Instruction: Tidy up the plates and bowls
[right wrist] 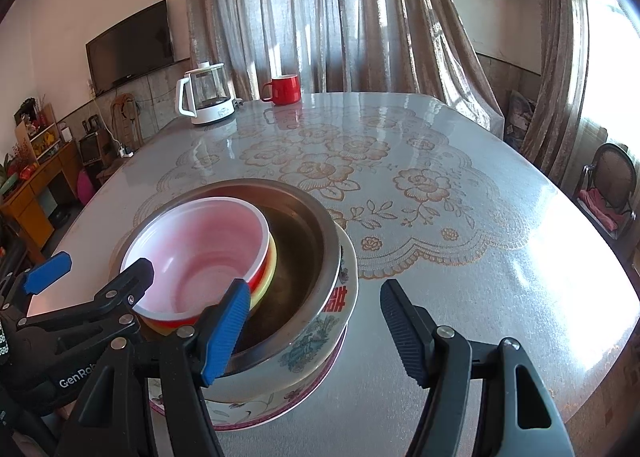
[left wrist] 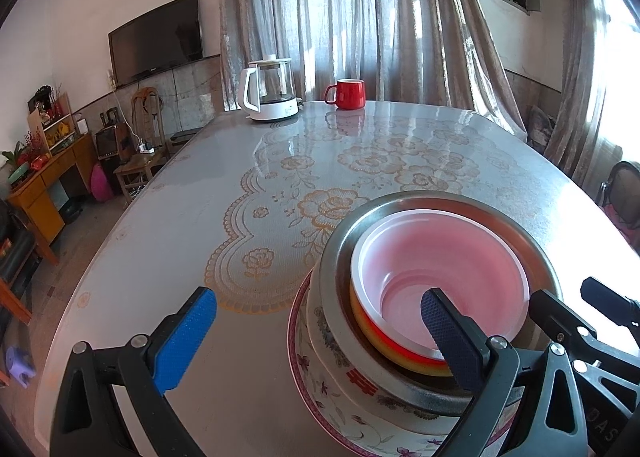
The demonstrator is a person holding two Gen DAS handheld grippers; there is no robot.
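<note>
Both grippers spread wide, holding nothing: left gripper (left wrist: 316, 341) and right gripper (right wrist: 312, 327) flanking bowl stack. Red bowl (right wrist: 200, 253) nested in yellow bowl (right wrist: 269, 273), inside steel bowl (right wrist: 304, 225), inside patterned ceramic bowl (right wrist: 320, 337), on floral plate (left wrist: 316, 397). Beyond on table (right wrist: 460, 277): kettle (right wrist: 206, 99), red mug (right wrist: 286, 89).

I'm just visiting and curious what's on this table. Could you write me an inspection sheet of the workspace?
Surface: table under a glossy floral cover.
Job's things: one stack; floral plate at the bottom, patterned bowl, steel bowl, yellow bowl, and red bowl with a white inside on top.
Clutter: kettle and red mug at the far edge.
Grippers: left gripper and right gripper, jaws apart astride the stack's sides, holding nothing.
Cables: a white cord hangs down the far wall.
Surroundings: curtains, television, wooden cabinet.
</note>
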